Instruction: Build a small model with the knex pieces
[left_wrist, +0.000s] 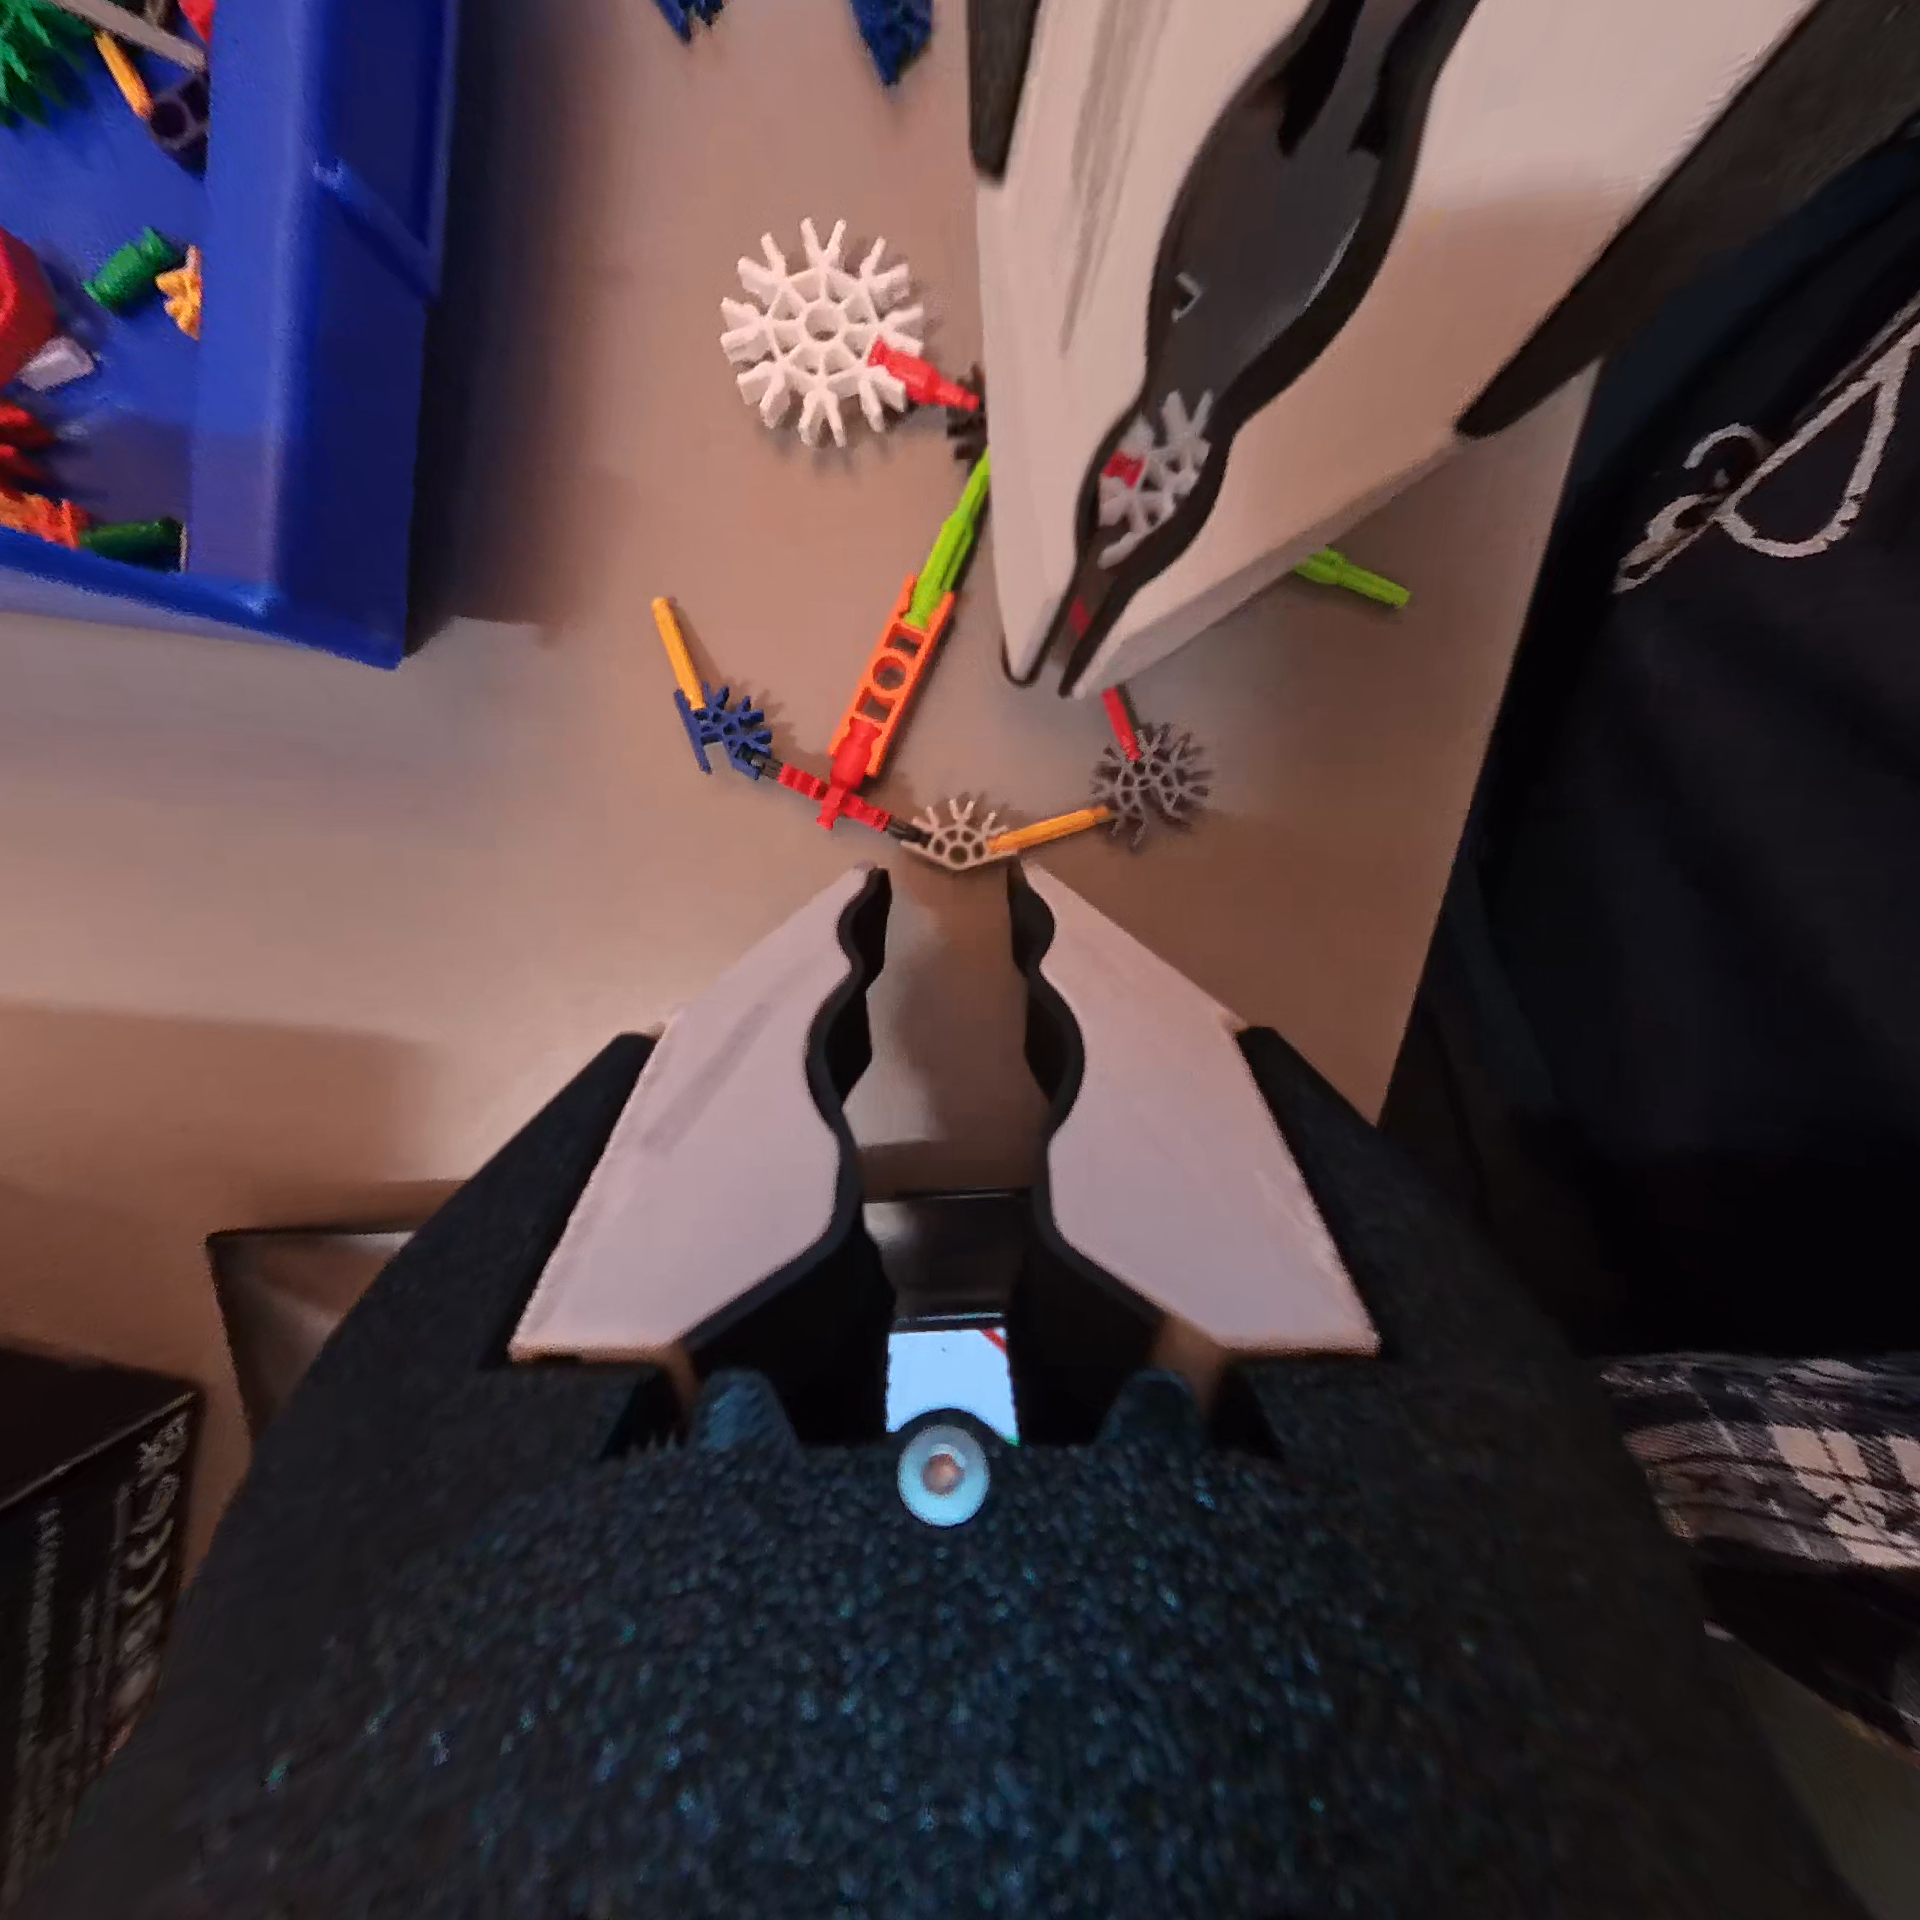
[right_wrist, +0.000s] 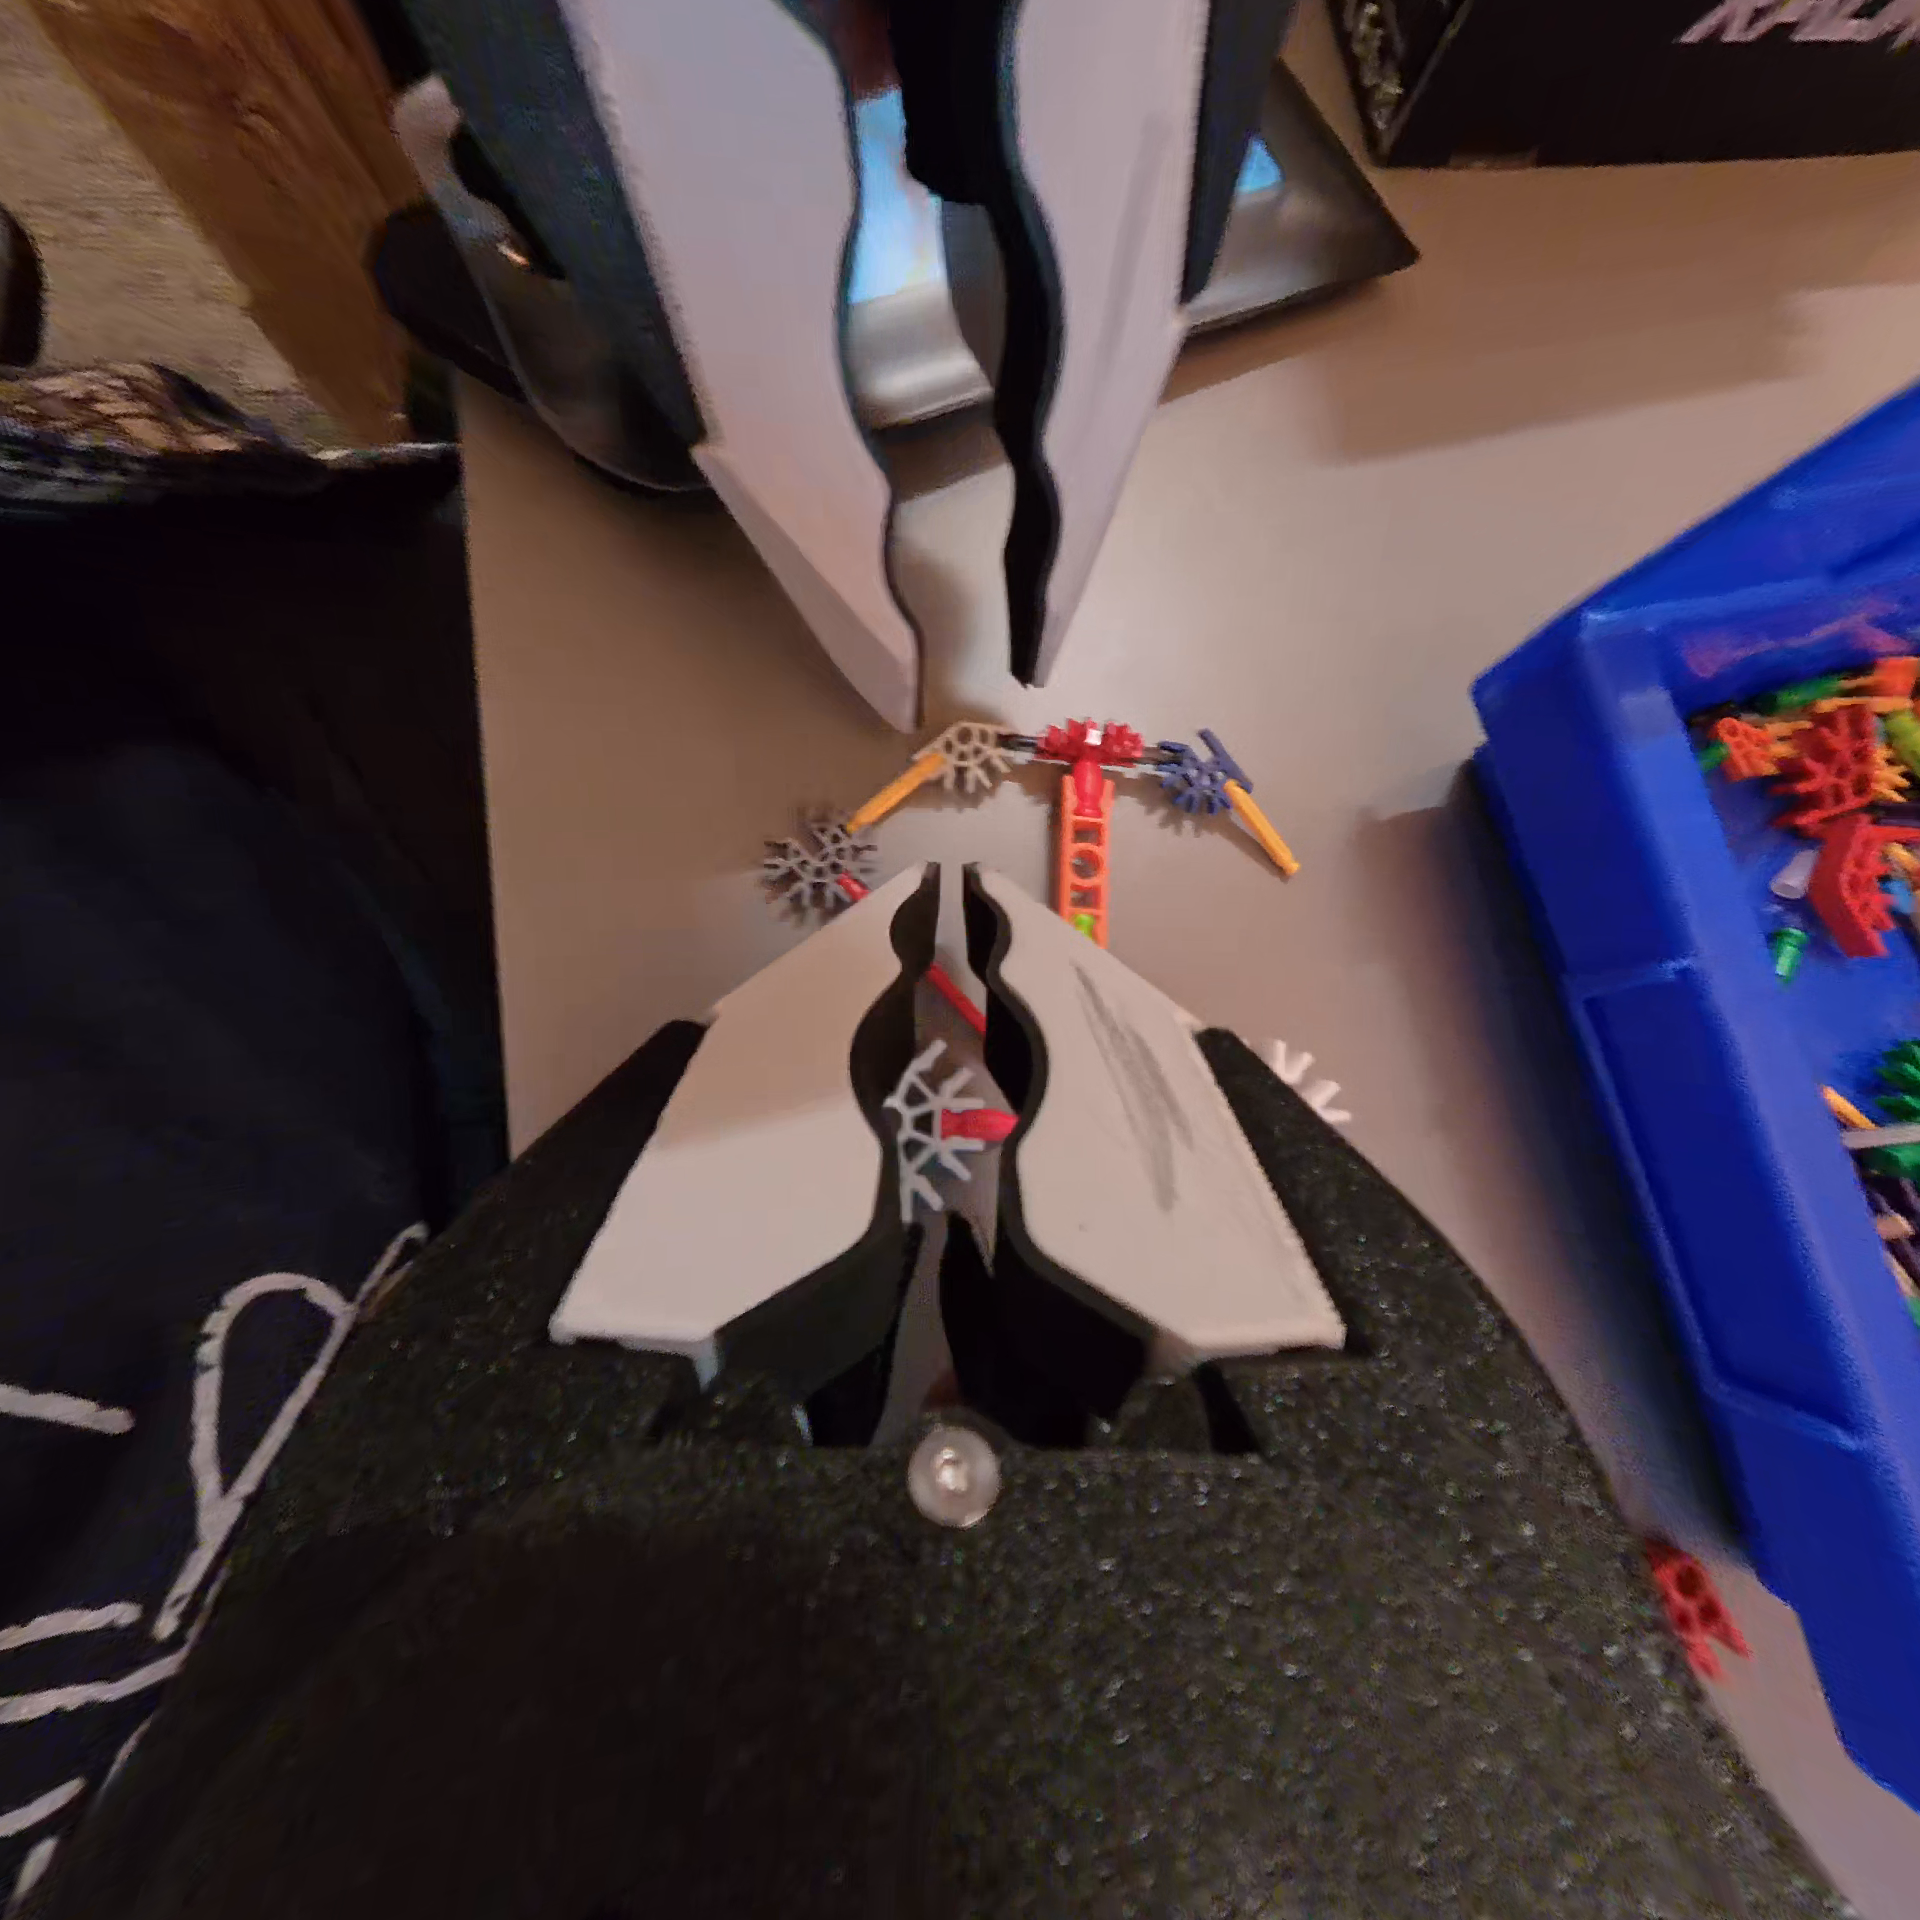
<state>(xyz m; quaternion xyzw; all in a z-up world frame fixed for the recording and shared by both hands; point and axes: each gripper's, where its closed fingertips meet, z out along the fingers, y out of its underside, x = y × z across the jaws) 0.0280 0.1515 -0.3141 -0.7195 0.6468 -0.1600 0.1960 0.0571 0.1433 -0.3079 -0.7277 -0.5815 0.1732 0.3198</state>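
Observation:
A flat chain of toy connectors and rods lies on the tan table (left_wrist: 520, 831). A tan half-round connector (left_wrist: 954, 831) joins a yellow rod to a grey connector (left_wrist: 1151, 781), and on the other side a red connector (left_wrist: 831, 795), a blue connector (left_wrist: 727, 725) and an orange ladder piece (left_wrist: 891, 675). My left gripper (left_wrist: 945, 883) is open and empty, its tips just short of the tan connector (right_wrist: 971, 753). My right gripper (right_wrist: 951, 878) is shut on a white connector (right_wrist: 928, 1127) with a red rod (right_wrist: 956, 992) that runs to the grey connector (right_wrist: 821, 860).
A blue bin (left_wrist: 312, 312) of loose pieces stands to one side; it also shows in the right wrist view (right_wrist: 1662, 1039). A large white round connector (left_wrist: 821, 332) with a red rod lies past the chain. A black box (left_wrist: 83, 1558) and a person's dark clothing (left_wrist: 1714, 883) border the table. My two grippers' fingertips are within a few centimetres of each other.

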